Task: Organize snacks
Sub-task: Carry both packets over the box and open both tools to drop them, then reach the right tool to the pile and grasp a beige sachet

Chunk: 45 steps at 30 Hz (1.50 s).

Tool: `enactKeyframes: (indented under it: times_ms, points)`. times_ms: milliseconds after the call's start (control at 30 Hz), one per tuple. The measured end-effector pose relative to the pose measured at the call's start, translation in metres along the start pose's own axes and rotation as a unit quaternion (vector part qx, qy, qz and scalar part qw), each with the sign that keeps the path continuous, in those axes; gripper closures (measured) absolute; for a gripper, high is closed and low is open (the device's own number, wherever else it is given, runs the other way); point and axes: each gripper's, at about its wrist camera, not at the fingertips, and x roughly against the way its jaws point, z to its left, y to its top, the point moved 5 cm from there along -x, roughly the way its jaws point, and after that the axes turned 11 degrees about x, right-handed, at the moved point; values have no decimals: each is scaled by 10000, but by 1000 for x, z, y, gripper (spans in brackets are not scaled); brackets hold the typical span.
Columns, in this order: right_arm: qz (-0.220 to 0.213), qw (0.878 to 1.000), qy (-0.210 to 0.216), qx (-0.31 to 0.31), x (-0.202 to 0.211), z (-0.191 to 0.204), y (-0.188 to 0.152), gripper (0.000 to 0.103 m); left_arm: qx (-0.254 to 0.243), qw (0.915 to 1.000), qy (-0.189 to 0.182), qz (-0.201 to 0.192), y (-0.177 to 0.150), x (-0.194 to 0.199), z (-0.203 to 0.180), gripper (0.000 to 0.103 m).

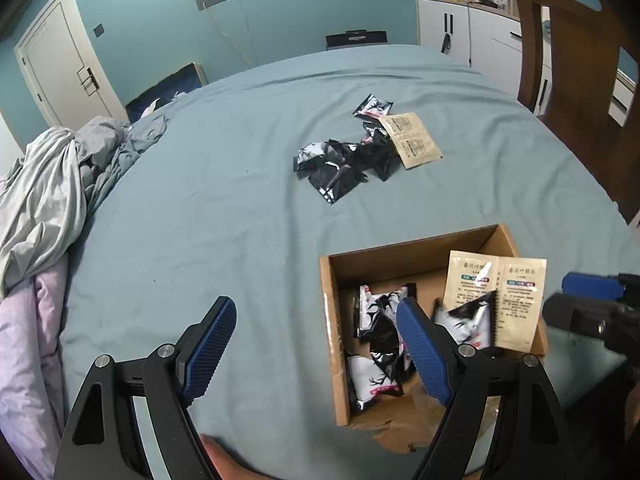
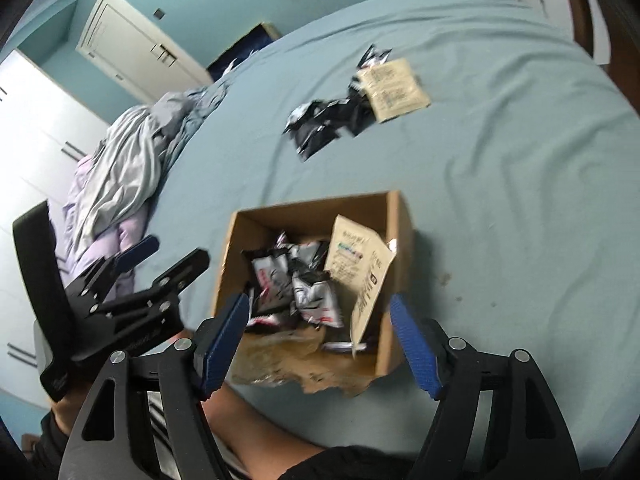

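An open cardboard box [image 1: 332, 320] [image 2: 400, 224] sits on the blue sheet near me. It holds several black-and-white snack packets [image 1: 380, 332] [image 2: 312, 288] and a beige sachet [image 1: 496, 296] [image 2: 360, 264]. A loose pile of black-and-white packets [image 1: 344, 164] [image 2: 324, 124] lies farther out with a beige sachet [image 1: 412, 140] [image 2: 394, 88] at its right. My left gripper [image 1: 316, 344] is open and empty, over the box's left side; it also shows in the right wrist view [image 2: 172, 256]. My right gripper [image 2: 320, 344] is open and empty above the box's near edge.
Crumpled grey and lilac bedding [image 1: 44, 208] [image 2: 120, 184] is piled at the left. A wooden chair back [image 1: 572, 80] stands at the right. White cabinets [image 1: 472, 28] and a white door [image 1: 56, 68] line the teal wall. The box's near flap [image 2: 304, 368] is torn.
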Motion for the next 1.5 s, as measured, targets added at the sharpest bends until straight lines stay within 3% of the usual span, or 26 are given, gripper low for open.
enactKeyframes:
  times_ms: [133,233,300,433,467,600,833,1067,1500]
  points:
    - [-279,9986,-424,146,12,-3,6,30,16,10000,-76,27,0,1,-1,20]
    - [-464,9900,-1238,501,25,-2,15,30,11,10000,-56,27,-1,1,-1,20]
    - [-742,9823,-1554,737,37,4,16,30,-20,10000,14,10,-1,1,-1,20]
    - [-1062,9790,-1537,818,47,11,11,30,-33,10000,33,-6,0,1,-2,20]
    - [-1037,9798,-1496,826,46,11,9,30,-20,10000,14,-3,1,1,-2,20]
    - [-501,9703,-2189,902,28,2,-1,30,-26,10000,36,-27,2,-1,-2,20]
    - [-371,9795,-1919,480,19,-14,15,30,23,9999,105,-98,8,-2,0,20]
    - [114,9766,-2056,625,-3,-18,46,30,261,9995,-146,104,12,-9,4,20]
    - [326,9818,-1765,621,-61,-51,105,30,388,9986,-179,297,16,-25,8,20]
